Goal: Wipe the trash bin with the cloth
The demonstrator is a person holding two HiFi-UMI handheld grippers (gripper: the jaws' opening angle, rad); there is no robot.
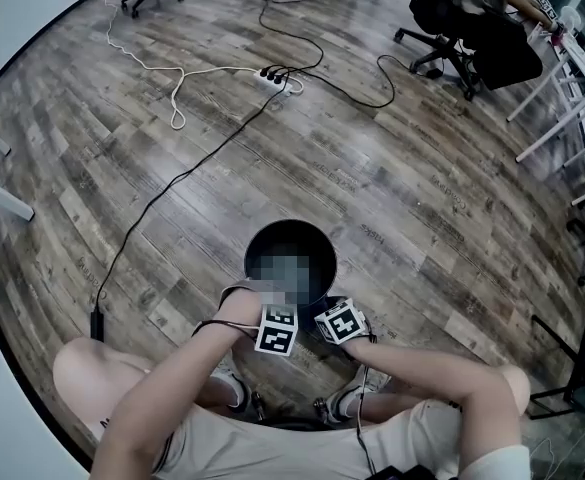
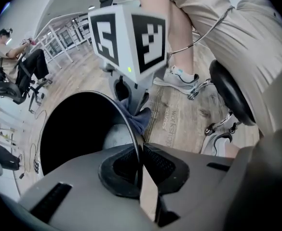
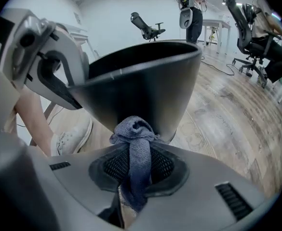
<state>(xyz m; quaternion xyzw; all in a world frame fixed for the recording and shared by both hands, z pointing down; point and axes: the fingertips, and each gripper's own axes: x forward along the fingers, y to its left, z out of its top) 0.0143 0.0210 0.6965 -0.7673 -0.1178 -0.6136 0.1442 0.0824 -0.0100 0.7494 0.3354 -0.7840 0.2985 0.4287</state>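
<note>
Beige shorts (image 1: 222, 438), white sneakers (image 2: 179, 76), grey grippers (image 2: 140, 177) (image 3: 131, 177), black fingers (image 2: 161, 165), checkered marker cubes (image 1: 277, 330)

The only word that can be read is "workshop", stamped sideways on a wooden floor plank (image 2: 168, 129) at about three o'clock from the trash bin (image 2: 125, 121) in the left gripper view; similar floor stamps (image 1: 372, 236) in the head view are too small to read.

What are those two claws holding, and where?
Left gripper clamps the trash bin by its rim; right gripper pinches the cloth along a bunched fold.
</note>
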